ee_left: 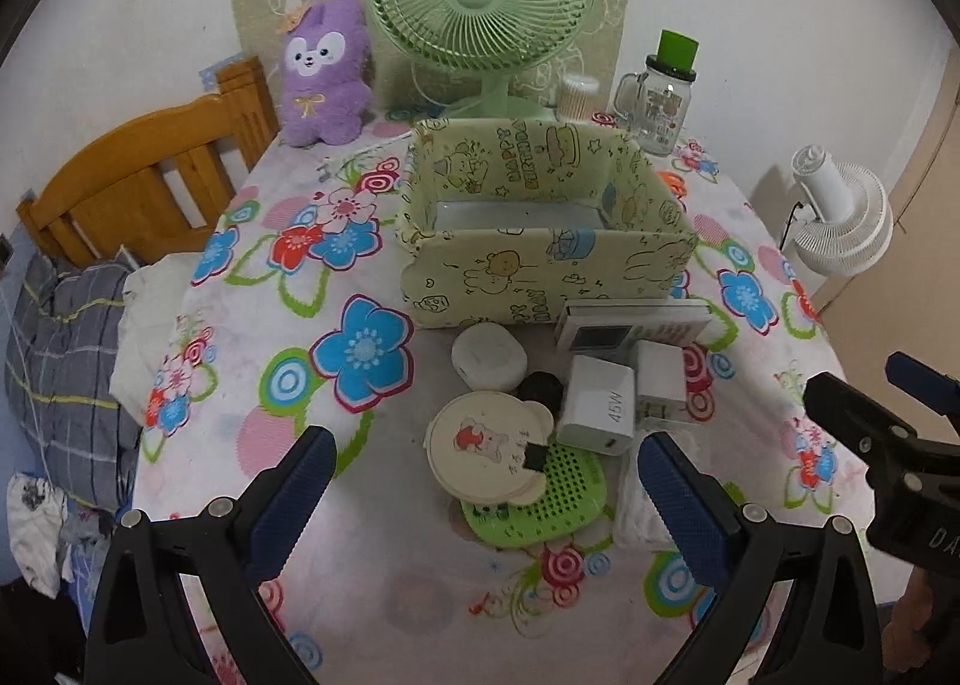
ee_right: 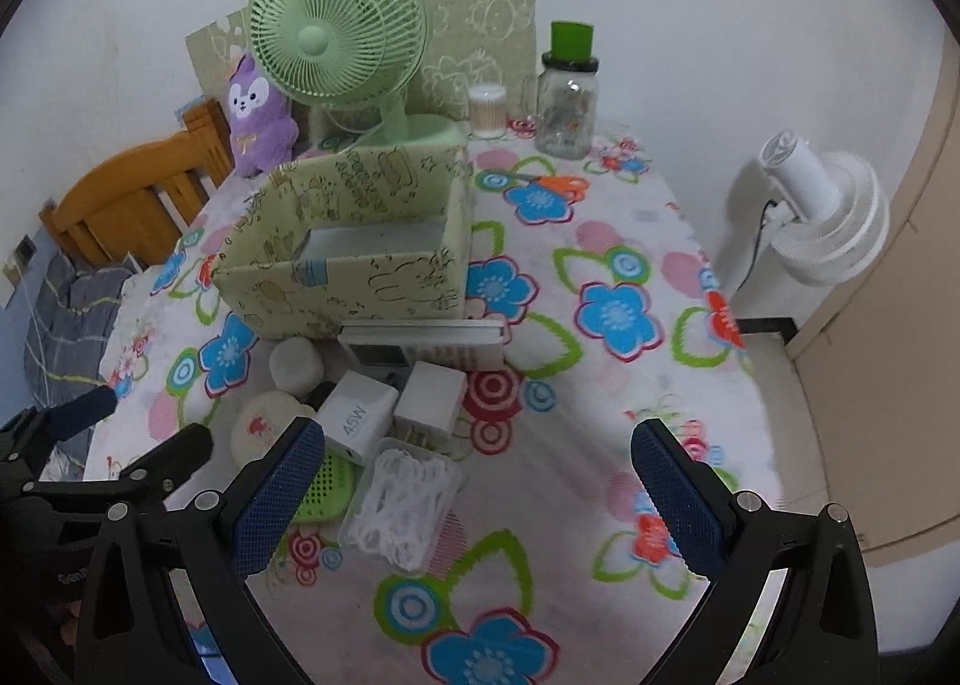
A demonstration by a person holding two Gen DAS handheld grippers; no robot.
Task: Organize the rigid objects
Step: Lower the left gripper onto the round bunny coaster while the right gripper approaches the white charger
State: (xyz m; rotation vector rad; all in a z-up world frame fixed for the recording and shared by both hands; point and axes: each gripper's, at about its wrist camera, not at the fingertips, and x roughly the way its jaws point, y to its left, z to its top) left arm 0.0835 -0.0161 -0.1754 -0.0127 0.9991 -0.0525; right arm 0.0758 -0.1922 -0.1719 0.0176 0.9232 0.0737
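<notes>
Right now both grippers hover wide open and empty: the left gripper [ee_left: 483,472] over the round lidded case [ee_left: 483,454], the right gripper [ee_right: 477,460] just beside the 45W charger [ee_right: 357,415]. Small items cluster on the bench [ee_right: 600,445] before the patterned box [ee_left: 540,265].

Both views are evenly and softly lit, rather cool in tone, with no hard glare. Shadows are faint — a pale one falls on the wall left of the white fan [ee_left: 840,217]. Fisheye distortion bends the frame edges strongly, and black vignetting fills all the corners. Focus is fair at centre — slightly soft toward the rims.
</notes>
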